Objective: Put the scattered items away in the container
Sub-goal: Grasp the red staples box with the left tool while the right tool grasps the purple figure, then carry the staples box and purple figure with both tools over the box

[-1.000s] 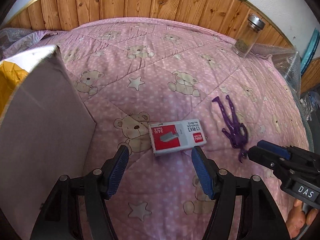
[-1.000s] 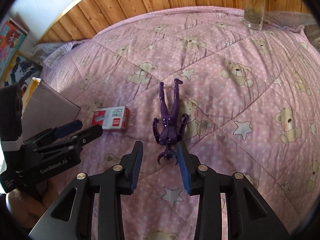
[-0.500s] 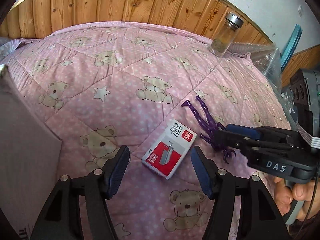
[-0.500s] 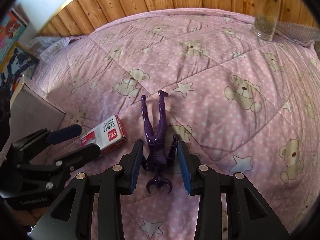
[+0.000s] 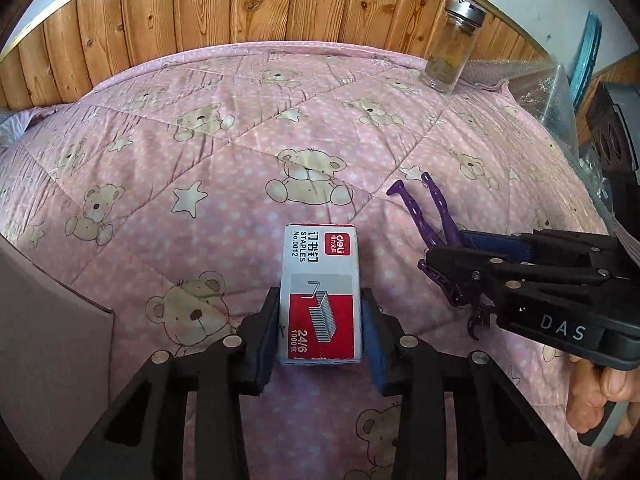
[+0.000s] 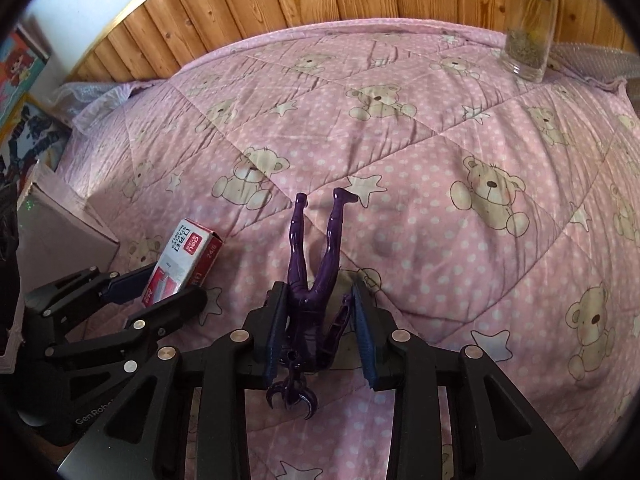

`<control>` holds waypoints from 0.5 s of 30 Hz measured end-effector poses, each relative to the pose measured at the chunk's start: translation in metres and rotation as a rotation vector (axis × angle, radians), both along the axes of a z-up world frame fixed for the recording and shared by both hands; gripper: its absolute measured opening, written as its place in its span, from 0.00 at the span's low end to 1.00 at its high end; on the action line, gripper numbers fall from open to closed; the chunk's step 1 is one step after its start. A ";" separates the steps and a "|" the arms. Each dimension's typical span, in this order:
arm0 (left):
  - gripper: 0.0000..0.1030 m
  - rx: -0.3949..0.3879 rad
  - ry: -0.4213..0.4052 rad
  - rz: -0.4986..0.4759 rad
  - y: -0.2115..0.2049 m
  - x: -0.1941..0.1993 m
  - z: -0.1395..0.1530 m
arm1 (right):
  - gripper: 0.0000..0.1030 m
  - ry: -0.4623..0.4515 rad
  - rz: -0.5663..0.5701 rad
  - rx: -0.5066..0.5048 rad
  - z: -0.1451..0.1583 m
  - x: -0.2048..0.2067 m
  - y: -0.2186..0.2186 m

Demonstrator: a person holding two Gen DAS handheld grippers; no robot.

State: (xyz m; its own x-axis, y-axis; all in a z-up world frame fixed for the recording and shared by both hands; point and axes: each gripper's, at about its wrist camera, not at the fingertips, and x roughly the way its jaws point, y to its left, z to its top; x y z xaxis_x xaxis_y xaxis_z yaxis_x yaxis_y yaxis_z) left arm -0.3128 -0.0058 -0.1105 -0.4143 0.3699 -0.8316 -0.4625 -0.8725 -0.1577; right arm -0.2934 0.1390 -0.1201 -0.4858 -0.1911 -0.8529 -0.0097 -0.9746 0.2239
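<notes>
Working surface: your two grippers sit low over a bed under a pink quilt (image 5: 224, 184) printed with teddy bears and stars, with a wooden plank wall (image 5: 240, 4) behind it.
Surroundings: a glass jar (image 5: 454, 46) with a metal lid and some dried matter at the bottom stands upright at the far right edge of the quilt; crinkled clear plastic (image 5: 536, 80) lies just beside it.
Container: a grey cardboard box (image 5: 44, 344) stands at your left, near the staple box, with nothing between them.
Writing: the staple box (image 5: 320, 292) reads "deli", "STAPLES", "No.0012", "24/6" and "1000"; your right gripper's body shows "DAS", and the left one's shows "GenRobo", cut off.
Left gripper (image 5: 320, 332): its jaws are clenched on the near end of the staple box, a blue pad flat against each long side.
Right gripper (image 6: 320, 336): its jaws are narrowed around the torso of the purple toy figure (image 6: 316, 276); the left pad touches, but whether the right pad presses you cannot tell.
Toy figure: it lies on the quilt with legs pointing away from you and its clawed end toward you.
</notes>
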 end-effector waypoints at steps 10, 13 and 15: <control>0.37 0.115 -0.036 0.045 -0.014 0.007 0.024 | 0.32 0.029 -0.015 -0.028 0.021 0.011 -0.007; 0.37 0.124 -0.040 0.046 -0.016 0.012 0.030 | 0.32 0.031 -0.019 -0.036 0.025 0.017 -0.009; 0.37 0.129 -0.041 0.049 -0.018 0.017 0.035 | 0.32 0.031 -0.021 -0.043 0.029 0.022 -0.011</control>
